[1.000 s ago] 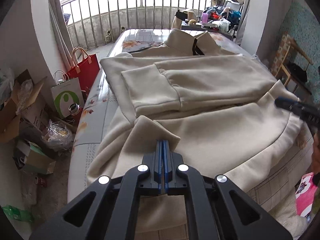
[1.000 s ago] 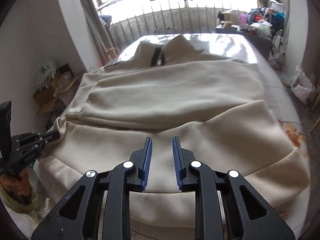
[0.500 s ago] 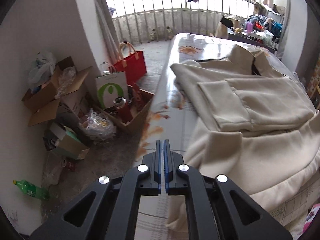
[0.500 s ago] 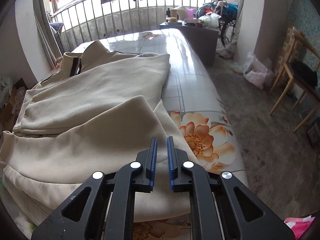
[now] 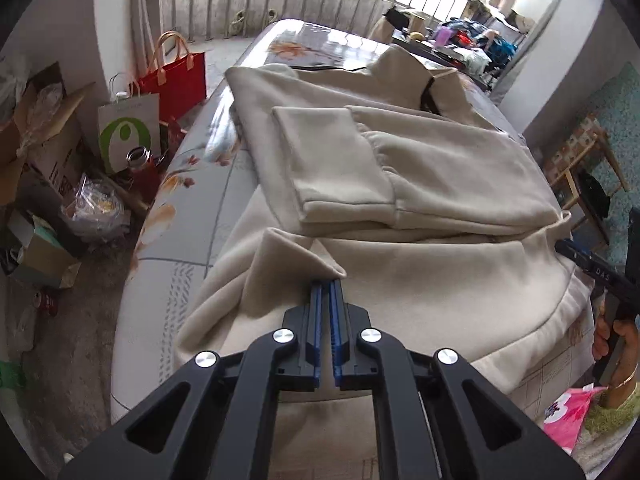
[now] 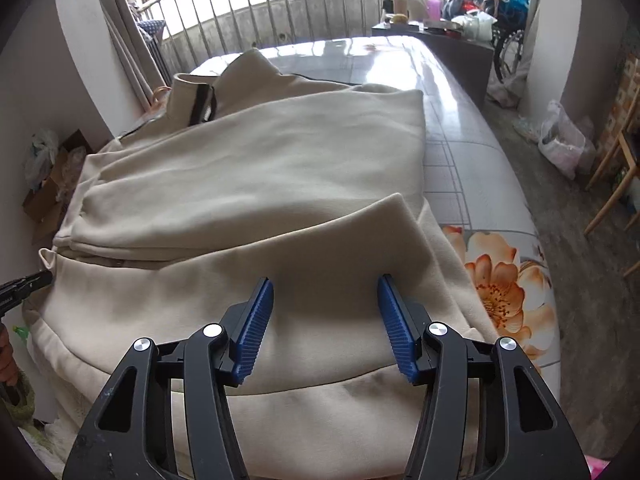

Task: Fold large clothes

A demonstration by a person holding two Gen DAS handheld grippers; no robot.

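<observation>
— Left gripper (image 5: 326, 292): black angular linkage arms, round silver screws at the pivots behind the fingers, ribbed blue pads (image 5: 317, 320) on the inner faces.
— Right gripper (image 6: 325, 312): same black frame, same silver screws, same blue pads (image 6: 256, 328). Behind it, green knitted sleeve (image 5: 612, 412), gold bangle.

To my left, on the floor beside the floral-patterned table (image 5: 168, 240), I see a red gift bag (image 5: 180, 76), a white paper bag with a green logo (image 5: 128, 130), open cardboard boxes (image 5: 44, 140) and a green bottle (image 6: 20, 332). A railing (image 6: 304, 16) spans the far end. Wooden chairs (image 6: 616, 184) stand to my right.
</observation>
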